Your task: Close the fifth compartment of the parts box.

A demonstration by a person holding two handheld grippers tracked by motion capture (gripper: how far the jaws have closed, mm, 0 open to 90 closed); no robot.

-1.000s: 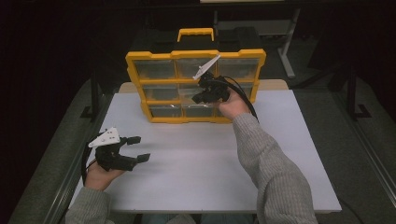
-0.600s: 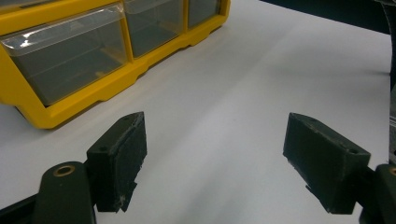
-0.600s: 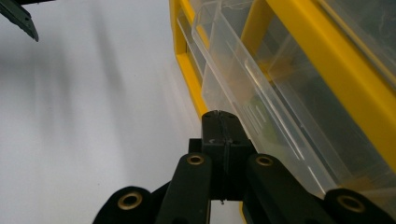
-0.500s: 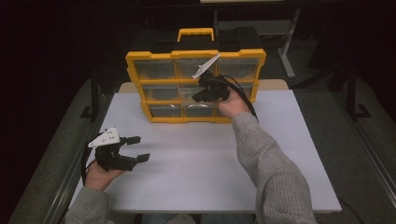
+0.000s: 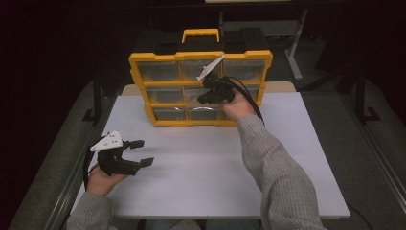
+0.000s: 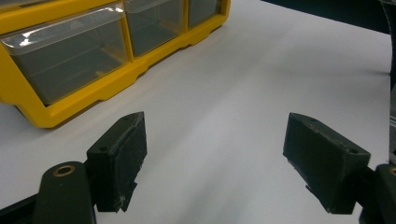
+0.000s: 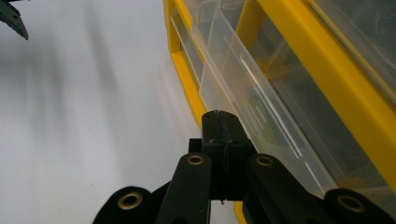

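A yellow parts organizer (image 5: 198, 88) with a yellow carry handle (image 5: 200, 34) stood upright at the far middle of the white table (image 5: 201, 163), its three rows of clear drawers facing the person.

Right gripper (image 5: 203, 98): held by the person's right hand (image 5: 237, 103) against the organizer's front, at about the middle row. In the right gripper view its jaws were pressed flat together with no gap between the tips, just beside the protruding front of a clear drawer (image 7: 243, 84). Whether the tips gripped any part of that drawer could not be told. The drawer stood slightly out from the yellow frame (image 7: 322, 70).

Left gripper (image 5: 139, 152): held in the left hand (image 5: 103, 177) near the table's near left edge, well apart from the organizer. In the left gripper view its jaws stood wide apart over bare table (image 6: 224, 107), with nothing between the pads (image 6: 119, 161). The organizer's bottom row of drawers (image 6: 70, 60) lay ahead, to the upper left.
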